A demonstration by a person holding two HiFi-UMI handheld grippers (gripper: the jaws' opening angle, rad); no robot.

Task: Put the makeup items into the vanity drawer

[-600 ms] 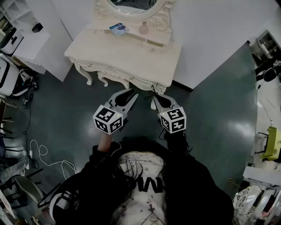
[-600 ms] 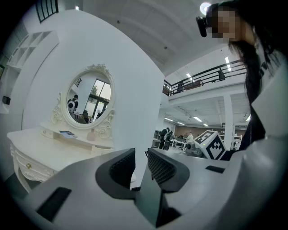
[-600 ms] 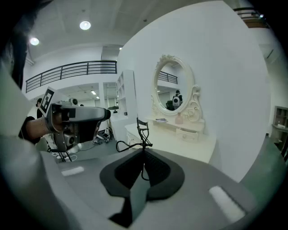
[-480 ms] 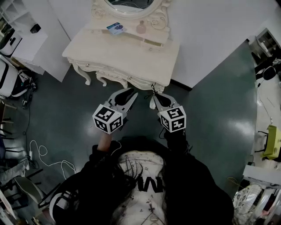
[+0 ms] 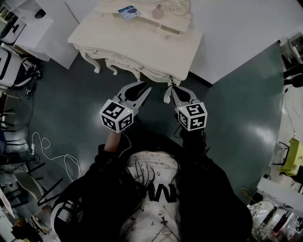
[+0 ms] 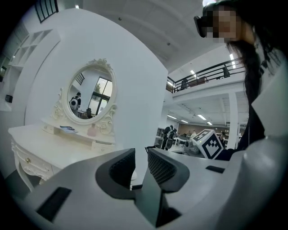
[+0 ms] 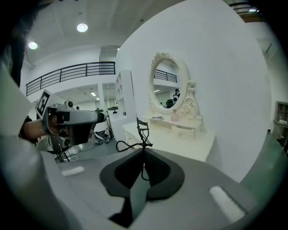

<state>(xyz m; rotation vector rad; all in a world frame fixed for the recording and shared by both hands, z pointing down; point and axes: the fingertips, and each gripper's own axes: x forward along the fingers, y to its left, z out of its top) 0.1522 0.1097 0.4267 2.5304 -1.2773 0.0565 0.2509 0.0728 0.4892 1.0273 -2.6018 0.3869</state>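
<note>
A cream carved vanity point(image 5: 137, 45) stands in front of me, its front drawers point(image 5: 142, 71) closed. On its back shelf lie a blue packet point(image 5: 129, 12) and a pink bottle point(image 5: 157, 12), below the oval mirror point(image 6: 90, 94). My right gripper point(image 5: 173, 90) is shut on a black eyelash curler point(image 7: 141, 134), which stands upright out of the jaws just short of the vanity's front edge. To its left, my left gripper point(image 5: 139, 90) is held at the same height, its jaws a little apart with nothing between them point(image 6: 140, 155).
A white wall panel point(image 5: 236, 28) rises behind the vanity. White shelving point(image 5: 28, 28) stands at the left, with a white cable point(image 5: 47, 151) on the dark floor. A yellow-green chair point(image 5: 293, 156) sits at the far right.
The vanity has slid up and slightly right in the head view. Both grippers now sit closer to its front edge, and the right one has shifted a little right.
</note>
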